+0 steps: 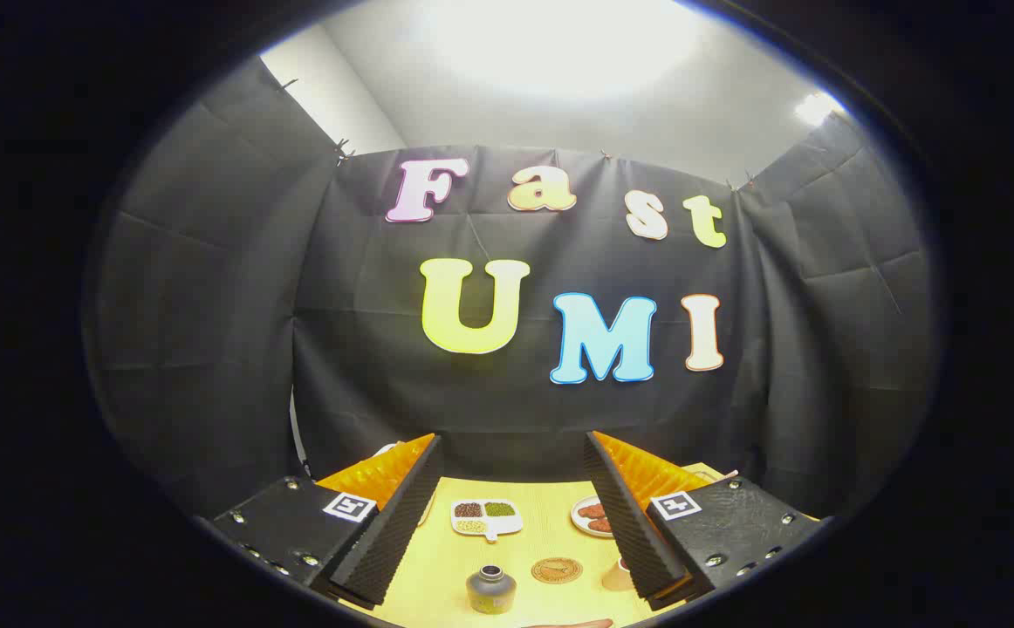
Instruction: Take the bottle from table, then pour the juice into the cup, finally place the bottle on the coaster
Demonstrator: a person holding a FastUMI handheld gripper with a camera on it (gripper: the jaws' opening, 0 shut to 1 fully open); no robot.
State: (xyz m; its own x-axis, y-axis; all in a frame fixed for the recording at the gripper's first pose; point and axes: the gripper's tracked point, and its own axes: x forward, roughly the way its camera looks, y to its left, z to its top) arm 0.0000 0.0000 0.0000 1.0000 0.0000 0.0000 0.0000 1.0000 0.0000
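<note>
Gripper view: claw (511, 515) spread apart above the table (437, 567); it should descend squarely over the bottle (490, 589) near the coaster (557, 570)

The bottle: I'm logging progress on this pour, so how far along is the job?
Nothing looks done yet. The bottle stands on the yellow table, ungrasped, between the fingers of the open tongs and below them. In hand: the approach to the bottle. Left: grasping it, pouring into the cup, partly hidden behind the right finger, then setting the bottle on the round coaster, which lies bare beside it.
</note>
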